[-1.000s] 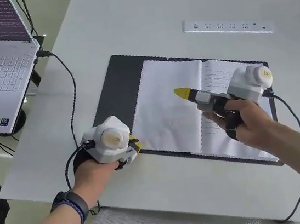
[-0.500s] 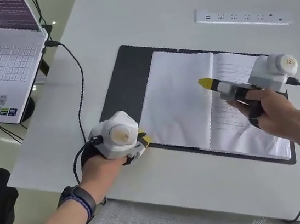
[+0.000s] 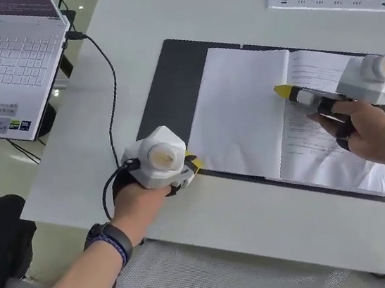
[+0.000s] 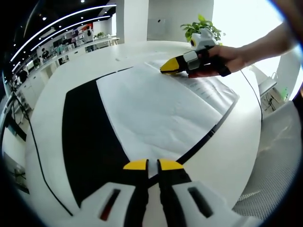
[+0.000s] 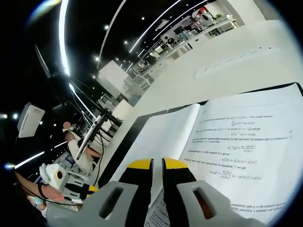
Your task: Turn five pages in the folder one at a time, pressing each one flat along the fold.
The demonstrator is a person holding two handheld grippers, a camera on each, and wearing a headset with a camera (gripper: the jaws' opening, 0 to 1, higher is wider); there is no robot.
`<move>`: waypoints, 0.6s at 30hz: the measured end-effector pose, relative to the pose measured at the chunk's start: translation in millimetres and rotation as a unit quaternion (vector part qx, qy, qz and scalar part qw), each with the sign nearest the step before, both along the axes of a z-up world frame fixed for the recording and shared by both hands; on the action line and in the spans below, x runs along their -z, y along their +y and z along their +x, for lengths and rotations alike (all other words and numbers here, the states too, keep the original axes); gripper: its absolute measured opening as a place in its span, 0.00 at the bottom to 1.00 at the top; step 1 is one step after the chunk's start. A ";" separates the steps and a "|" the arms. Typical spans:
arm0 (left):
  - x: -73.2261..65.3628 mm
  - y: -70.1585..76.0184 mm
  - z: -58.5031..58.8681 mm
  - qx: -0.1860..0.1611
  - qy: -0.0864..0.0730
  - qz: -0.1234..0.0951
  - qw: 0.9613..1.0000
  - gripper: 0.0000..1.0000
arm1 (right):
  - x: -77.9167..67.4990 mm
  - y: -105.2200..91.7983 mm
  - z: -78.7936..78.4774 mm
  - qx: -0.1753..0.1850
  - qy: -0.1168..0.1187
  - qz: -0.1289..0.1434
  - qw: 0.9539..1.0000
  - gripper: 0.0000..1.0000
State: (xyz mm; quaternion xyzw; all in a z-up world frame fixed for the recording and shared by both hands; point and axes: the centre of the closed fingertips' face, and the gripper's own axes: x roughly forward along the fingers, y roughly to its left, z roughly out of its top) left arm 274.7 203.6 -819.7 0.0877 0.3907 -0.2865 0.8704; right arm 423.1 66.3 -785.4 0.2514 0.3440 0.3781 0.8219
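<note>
In the head view, the folder lies open in the middle of the table. My left tool sits at the folder's 7 o'clock corner. My right tool points toward 9 o'clock with its tip at the fold. In the left gripper view, the left tool's jaws are pressed nearly together right at the folder's edge, and I cannot tell if they nip it. If they don't, the folder could slide when I rub. In the right gripper view, the right tool's jaws are squeezed together with nothing in them. They sit over the fold, between the blank page and the printed page. If I push too hard or crooked, the blank page could wrinkle or tear. If I push too softly, it may pop back up.
</note>
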 end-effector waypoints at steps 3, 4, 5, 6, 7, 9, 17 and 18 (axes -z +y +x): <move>0.0 -0.1 -0.1 -0.004 0.000 0.003 1.000 0.06 | 5.2 -7.1 4.3 0.006 0.002 0.006 1.000 0.01; 0.3 0.0 0.1 -0.005 0.000 0.003 1.000 0.06 | 5.5 -7.0 4.3 0.004 0.000 0.004 1.000 0.00; 0.6 0.3 0.4 -0.007 0.000 0.003 1.000 0.06 | 7.9 -8.0 6.3 -0.001 -0.003 0.002 1.000 0.00; 0.5 0.5 0.5 -0.008 0.001 0.002 1.000 0.05 | 8.7 -8.7 7.6 -0.001 -0.002 0.002 1.000 0.00; 0.5 0.8 0.7 -0.010 0.001 0.002 1.000 0.05 | 11.8 -10.9 13.9 -0.001 0.001 0.003 1.000 0.00; -0.1 0.9 0.4 -0.011 0.001 0.002 1.000 0.05 | 14.7 -11.7 17.1 -0.006 -0.005 0.002 1.000 0.00; -2.2 0.0 -1.1 -0.014 0.002 -0.002 1.000 0.06 | 12.2 -6.7 10.8 -0.012 -0.005 0.008 1.000 0.00; -2.2 -0.1 -1.2 -0.013 0.003 -0.001 1.000 0.06 | 13.3 -7.0 12.2 -0.014 -0.007 0.007 1.000 0.00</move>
